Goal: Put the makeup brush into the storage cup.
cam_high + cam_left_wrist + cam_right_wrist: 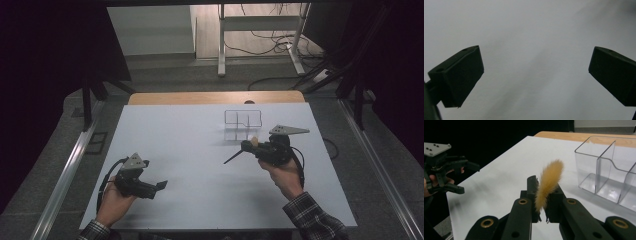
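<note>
My right gripper point(543, 203) is clamped on a brush point(549, 183), just beside the clear organizer point(607, 167), at its near side. I grip it low on the tuft so the thin dark handle point(233, 157) trails free, away from the organizer, probably to steer it into a compartment. The tuft is soft, tawny and tapered, curving upward. My left gripper point(161, 185) hangs wide with nothing in it, well apart from the organizer, low over the white worktop point(200, 165).
</note>
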`<state>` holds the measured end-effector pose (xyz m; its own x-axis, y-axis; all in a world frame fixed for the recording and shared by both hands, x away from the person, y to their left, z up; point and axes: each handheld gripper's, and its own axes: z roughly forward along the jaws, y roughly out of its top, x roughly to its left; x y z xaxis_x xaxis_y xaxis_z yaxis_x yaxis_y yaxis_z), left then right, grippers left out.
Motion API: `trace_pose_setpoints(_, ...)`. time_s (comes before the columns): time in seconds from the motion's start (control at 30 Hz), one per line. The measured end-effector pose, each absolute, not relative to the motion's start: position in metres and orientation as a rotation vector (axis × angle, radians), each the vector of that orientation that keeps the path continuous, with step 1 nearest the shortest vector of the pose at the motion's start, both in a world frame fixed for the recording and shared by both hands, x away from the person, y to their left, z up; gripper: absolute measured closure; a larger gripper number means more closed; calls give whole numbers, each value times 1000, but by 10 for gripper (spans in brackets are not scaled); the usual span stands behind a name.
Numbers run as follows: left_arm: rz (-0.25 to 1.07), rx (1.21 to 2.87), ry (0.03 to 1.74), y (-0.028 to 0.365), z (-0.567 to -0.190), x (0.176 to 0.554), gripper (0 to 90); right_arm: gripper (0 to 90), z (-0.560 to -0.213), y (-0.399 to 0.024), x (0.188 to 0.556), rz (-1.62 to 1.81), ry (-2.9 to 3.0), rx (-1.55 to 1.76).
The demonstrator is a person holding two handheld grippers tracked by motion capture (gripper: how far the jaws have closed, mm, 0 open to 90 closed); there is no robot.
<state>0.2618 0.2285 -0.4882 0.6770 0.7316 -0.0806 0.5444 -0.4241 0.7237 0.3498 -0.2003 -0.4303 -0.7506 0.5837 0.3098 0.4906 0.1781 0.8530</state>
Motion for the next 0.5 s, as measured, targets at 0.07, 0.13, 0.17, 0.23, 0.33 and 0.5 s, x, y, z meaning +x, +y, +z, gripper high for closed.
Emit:
trace_pose_setpoints(0.07,321,2137,978,229,-488,261,4,840,-429,-202,352,1662,2339,1108)
trace_pose_setpoints(0.13,323,2137,978,230,-488,260,4,840,-429,-204,354,1674,2330,1110)
trace_pose_setpoints(0.17,328,2138,978,230,-488,260,4,840,-428,-204,355,1675,2327,1111)
trace_pose_setpoints(0.23,330,2138,981,231,-488,258,3,840,-428,-205,356,1675,2322,1111)
trace_pose_setpoints(0.33,335,2136,988,234,-487,256,3,839,-427,-206,358,1671,2312,1116)
trace_pose_setpoints(0.5,344,2126,999,238,-486,252,3,839,-425,-207,362,1656,2300,1110)
